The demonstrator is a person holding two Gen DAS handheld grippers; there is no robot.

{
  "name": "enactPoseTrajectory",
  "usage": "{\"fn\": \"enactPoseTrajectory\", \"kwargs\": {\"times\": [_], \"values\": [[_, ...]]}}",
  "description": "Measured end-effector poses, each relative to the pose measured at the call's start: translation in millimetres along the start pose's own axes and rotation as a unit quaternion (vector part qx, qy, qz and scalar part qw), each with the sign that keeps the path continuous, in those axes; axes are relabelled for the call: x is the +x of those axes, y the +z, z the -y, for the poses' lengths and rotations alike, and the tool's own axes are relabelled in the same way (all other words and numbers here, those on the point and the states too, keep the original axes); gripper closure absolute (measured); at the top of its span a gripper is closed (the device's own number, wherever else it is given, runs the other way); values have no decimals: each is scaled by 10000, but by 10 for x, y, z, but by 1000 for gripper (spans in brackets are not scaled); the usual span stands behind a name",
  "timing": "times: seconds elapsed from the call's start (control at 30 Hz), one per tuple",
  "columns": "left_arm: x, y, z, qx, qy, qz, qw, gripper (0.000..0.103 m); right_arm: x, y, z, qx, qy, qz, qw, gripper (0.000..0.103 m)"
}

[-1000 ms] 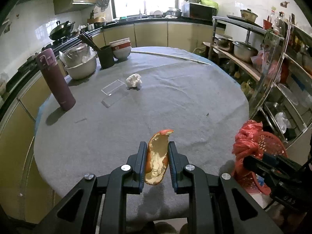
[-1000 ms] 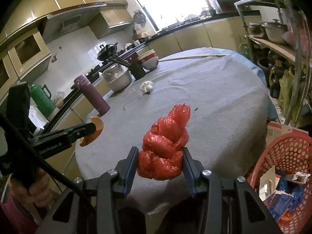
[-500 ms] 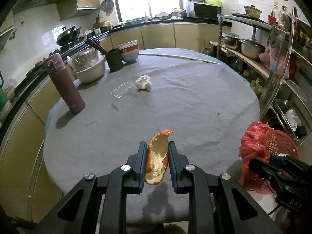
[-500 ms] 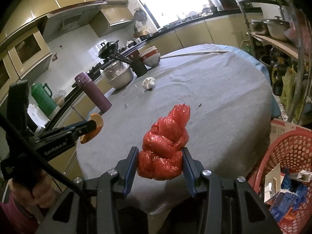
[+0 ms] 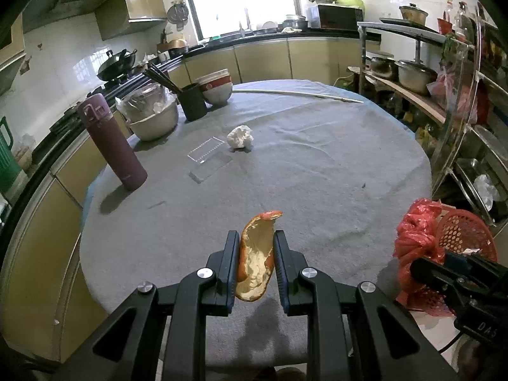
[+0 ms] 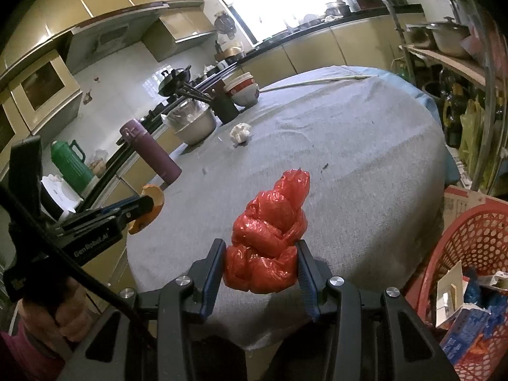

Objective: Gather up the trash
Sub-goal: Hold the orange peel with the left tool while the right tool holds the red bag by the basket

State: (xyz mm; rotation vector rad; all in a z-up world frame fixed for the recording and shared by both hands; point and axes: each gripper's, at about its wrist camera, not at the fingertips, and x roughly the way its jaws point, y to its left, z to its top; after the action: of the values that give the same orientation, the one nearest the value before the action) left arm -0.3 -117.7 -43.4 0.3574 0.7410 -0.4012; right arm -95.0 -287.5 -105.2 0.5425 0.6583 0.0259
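Note:
My left gripper [image 5: 255, 238] is shut on an orange peel [image 5: 255, 260], held above the near edge of the grey-clothed round table [image 5: 317, 171]. The right gripper [image 6: 262, 247] is shut on a crumpled red plastic bag [image 6: 270, 231], also over the table's near edge. In the right wrist view the left gripper [image 6: 149, 204] with the peel [image 6: 152, 200] shows at the left. The bag [image 5: 416, 231] appears at the right of the left wrist view. A red mesh basket [image 6: 476, 241] with trash stands on the floor at the right. A crumpled white tissue [image 5: 239, 136] lies mid-table.
A purple flask [image 5: 114, 146], a covered metal bowl [image 5: 152, 114], a black chopstick holder [image 5: 193, 101] and stacked bowls [image 5: 217, 87] stand at the table's far left. Clear plastic pieces [image 5: 209, 158] lie near the tissue. A metal rack [image 5: 444, 95] with pots lines the right. A hand [image 6: 47, 314] grips the left tool.
The left wrist view has tilted a little, showing more of the left side of the kitchen. Both grippers keep their hold, and the right one has barely shifted.

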Motion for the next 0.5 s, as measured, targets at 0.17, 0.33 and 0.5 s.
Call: {"fn": "enactPoseTrajectory", "kwargs": {"times": [0.17,0.33,0.5], "values": [[16,7,34,40,63,-26,10000,81,-4,-3,41,73,51,-5,10000,56],[16,15,88,98,137,-26,9999,81,-19,1,93,153,79,23,9998,56],[23,17,151,182,177,-35,9997,81,-43,-2,155,246,111,60,9996,56]]}}
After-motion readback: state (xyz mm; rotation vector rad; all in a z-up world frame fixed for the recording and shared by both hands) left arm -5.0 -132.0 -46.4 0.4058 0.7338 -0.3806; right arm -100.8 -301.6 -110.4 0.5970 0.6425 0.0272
